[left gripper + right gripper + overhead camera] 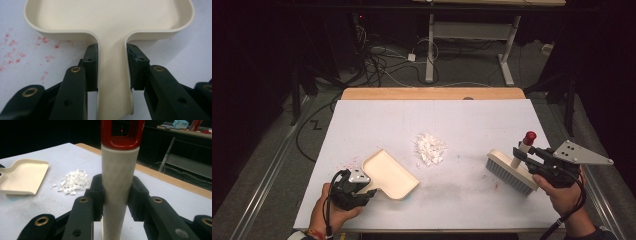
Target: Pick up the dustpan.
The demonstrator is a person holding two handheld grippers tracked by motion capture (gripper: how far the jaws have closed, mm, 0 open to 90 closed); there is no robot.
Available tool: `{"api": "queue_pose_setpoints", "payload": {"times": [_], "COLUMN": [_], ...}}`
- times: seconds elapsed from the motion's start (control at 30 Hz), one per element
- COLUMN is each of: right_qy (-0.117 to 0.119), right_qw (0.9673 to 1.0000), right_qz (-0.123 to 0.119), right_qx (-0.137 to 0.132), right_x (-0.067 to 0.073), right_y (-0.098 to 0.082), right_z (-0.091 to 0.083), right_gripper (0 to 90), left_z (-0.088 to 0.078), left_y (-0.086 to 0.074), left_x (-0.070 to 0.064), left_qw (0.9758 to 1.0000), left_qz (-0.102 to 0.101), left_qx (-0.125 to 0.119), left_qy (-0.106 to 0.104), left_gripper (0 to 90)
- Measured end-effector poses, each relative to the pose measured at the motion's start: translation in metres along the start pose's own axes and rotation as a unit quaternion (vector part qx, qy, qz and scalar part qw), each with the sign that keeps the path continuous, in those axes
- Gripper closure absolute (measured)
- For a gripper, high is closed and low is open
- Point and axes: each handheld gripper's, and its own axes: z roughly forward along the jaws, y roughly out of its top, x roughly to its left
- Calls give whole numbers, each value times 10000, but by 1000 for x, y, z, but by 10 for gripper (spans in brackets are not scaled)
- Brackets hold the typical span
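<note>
Room is lying mostly dark around the counter (362,125); grey floor (272,165) is showing on both sides, w/ a tangle of cables (377,60) and a white desk frame (472,45) standing well beyond the far edge. In the right gripper view another desk (185,132) w/ small clutter is sitting far back in the dark.

Counter is carrying a white sheet over most of its top; a strip of bare wood (432,93) is showing along the far edge. Sheet is looking smudged grey near the middle-front, and red specks (15,50) are dotting it by the left side.

Dustpan (389,173) is lying flat on the sheet at front left, cream, mouth pointing toward the centre. Left tongs (371,191) are clamping its handle from both sides, pads pressing the handle walls in the left gripper view.

Brush (511,171) is resting at front right, bristles down on the sheet, its white handle w/ red cap (529,136) rising up. Right tongs (518,155) are clamping that handle, one pad each side.

Pile of white scraps (430,148) is sitting near the centre, between dustpan and brush, apart from both.
</note>
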Motion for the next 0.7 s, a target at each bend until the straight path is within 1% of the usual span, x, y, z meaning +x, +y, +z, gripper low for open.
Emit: {"api": "queue_pose_setpoints", "payload": {"times": [0.1, 0.27, 0.4, 0.53, 0.7], "right_qy": [14, 22, 23, 20, 92], "right_qw": [10000, 10000, 10000, 10000, 10000], "right_qz": [23, 26, 8, 26, 24], "right_qx": [11, 38, 46, 35, 11], "right_x": [-1, -1, 0, 0, 0], "right_y": [0, 0, 0, 0, -1], "right_z": [3, 4, 4, 3, 3], "right_gripper": [702, 703, 702, 703, 703], "left_z": [3, 5, 6, 7, 9], "left_y": [1, 1, 1, 2, 2], "left_x": [-2, -3, -4, -4, -4], "left_qw": [9999, 9998, 9998, 9997, 9997], "left_qz": [77, 76, 116, 115, 131], "left_qx": [64, 96, 126, 127, 158], "left_qy": [-82, -141, -123, -145, -152], "left_gripper": [638, 638, 638, 637, 637]}}
